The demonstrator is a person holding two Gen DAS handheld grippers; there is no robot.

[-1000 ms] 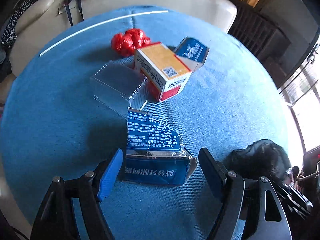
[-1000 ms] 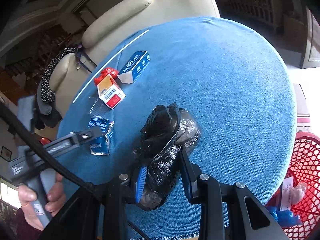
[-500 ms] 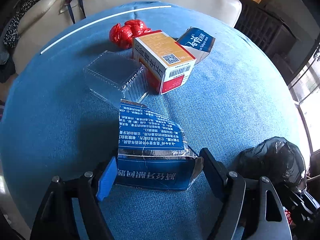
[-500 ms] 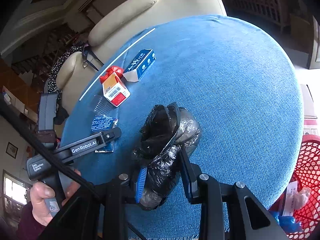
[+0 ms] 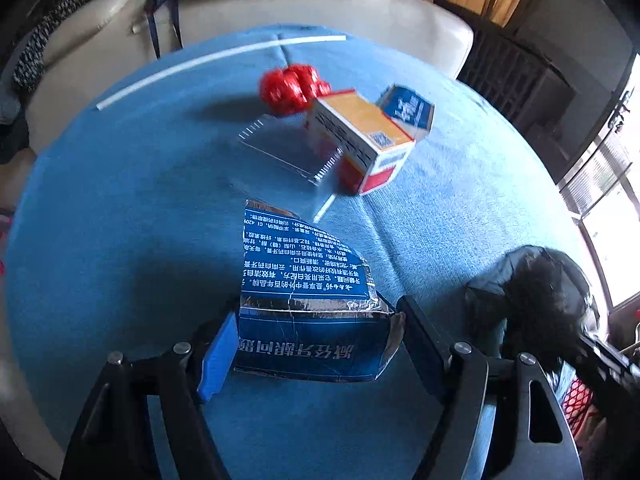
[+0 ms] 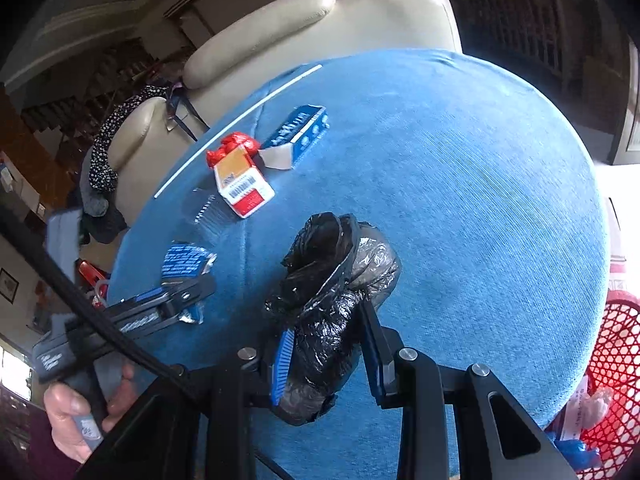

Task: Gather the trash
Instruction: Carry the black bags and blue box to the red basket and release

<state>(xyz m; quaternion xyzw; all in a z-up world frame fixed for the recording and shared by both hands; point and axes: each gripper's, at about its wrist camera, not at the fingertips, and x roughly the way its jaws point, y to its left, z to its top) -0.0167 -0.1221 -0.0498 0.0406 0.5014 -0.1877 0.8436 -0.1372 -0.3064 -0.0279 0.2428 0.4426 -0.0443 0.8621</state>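
A torn blue carton [image 5: 308, 320] with white print lies on the round blue table [image 5: 120, 220]. My left gripper [image 5: 316, 344] is closed on its near end, both pads touching its sides; it also shows in the right wrist view [image 6: 184, 300]. My right gripper [image 6: 328, 356] is shut on a black trash bag [image 6: 332, 292] that rests on the table; the bag shows at the right of the left wrist view [image 5: 528, 300]. Farther back lie an orange-and-white box [image 5: 360, 140], a clear plastic lid [image 5: 288, 148], a red crumpled wrapper [image 5: 288, 84] and a small blue box [image 5: 408, 108].
A cream sofa [image 5: 280, 4] curves behind the table. A white straw [image 5: 216, 60] lies near the far edge. A red mesh basket [image 6: 608, 380] with trash stands on the floor to the right of the table.
My left gripper moved forward over the torn blue carton and its jaws closed in onto the carton's sides. The right gripper kept holding the black bag in place.
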